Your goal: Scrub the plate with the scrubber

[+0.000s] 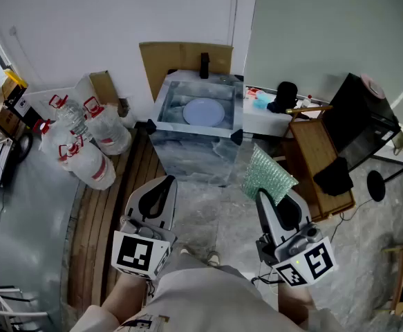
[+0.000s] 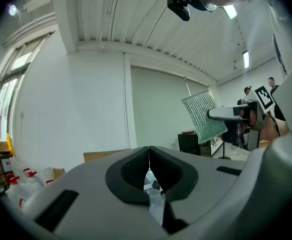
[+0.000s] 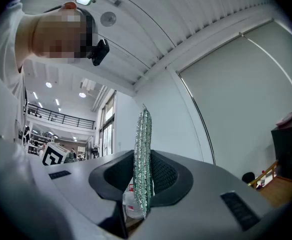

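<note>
A pale blue plate (image 1: pixel 203 111) lies flat in the bottom of a steel sink (image 1: pixel 165 116) ahead of me. My right gripper (image 1: pixel 265 196) is shut on a green glittery scrubber (image 1: pixel 267 173), held up in the air short of the sink's front right corner. In the right gripper view the scrubber (image 3: pixel 142 159) stands edge-on between the two pads. My left gripper (image 1: pixel 164 184) is shut with nothing in it, and hangs in front of the sink's lower left. In the left gripper view its pads (image 2: pixel 149 170) meet, and the scrubber (image 2: pixel 204 115) shows off to the right.
Several clear plastic bottles with red caps (image 1: pixel 83 140) lie on the floor left of the sink. A wooden rack (image 1: pixel 320 161) and a black box (image 1: pixel 359 120) stand to the right. A cardboard sheet (image 1: pixel 180 57) leans behind the sink. Planks (image 1: pixel 111 206) run along the floor at left.
</note>
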A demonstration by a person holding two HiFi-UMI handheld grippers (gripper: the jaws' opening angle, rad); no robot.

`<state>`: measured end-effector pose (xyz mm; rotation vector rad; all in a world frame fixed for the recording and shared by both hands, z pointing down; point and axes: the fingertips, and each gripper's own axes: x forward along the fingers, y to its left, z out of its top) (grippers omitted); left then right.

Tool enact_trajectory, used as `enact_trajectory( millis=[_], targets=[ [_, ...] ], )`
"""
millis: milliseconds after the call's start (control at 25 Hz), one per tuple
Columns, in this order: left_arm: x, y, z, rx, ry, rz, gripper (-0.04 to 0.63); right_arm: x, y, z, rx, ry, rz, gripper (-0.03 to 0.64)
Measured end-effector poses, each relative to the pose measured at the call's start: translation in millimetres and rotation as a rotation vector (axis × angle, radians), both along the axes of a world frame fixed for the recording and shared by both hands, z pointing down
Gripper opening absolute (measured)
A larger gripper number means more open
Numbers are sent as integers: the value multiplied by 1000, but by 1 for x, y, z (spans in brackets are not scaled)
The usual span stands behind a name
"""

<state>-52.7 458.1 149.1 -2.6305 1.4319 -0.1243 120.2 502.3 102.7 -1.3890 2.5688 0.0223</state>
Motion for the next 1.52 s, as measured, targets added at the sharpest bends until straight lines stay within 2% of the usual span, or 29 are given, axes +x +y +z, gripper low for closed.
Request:
enact_trajectory(
  millis=[1040,1320,1520],
  targets=[
    [31,15,8,-25,8,-25,20,38,6,16,-30,50,-3,106],
    [34,-1,7,26,-11,-37,20,46,-16,29,-32,63,9,106],
    [26,-37,16,13,-3,-50,20,40,-53,38,-45,69,-2,106]
  ],
)
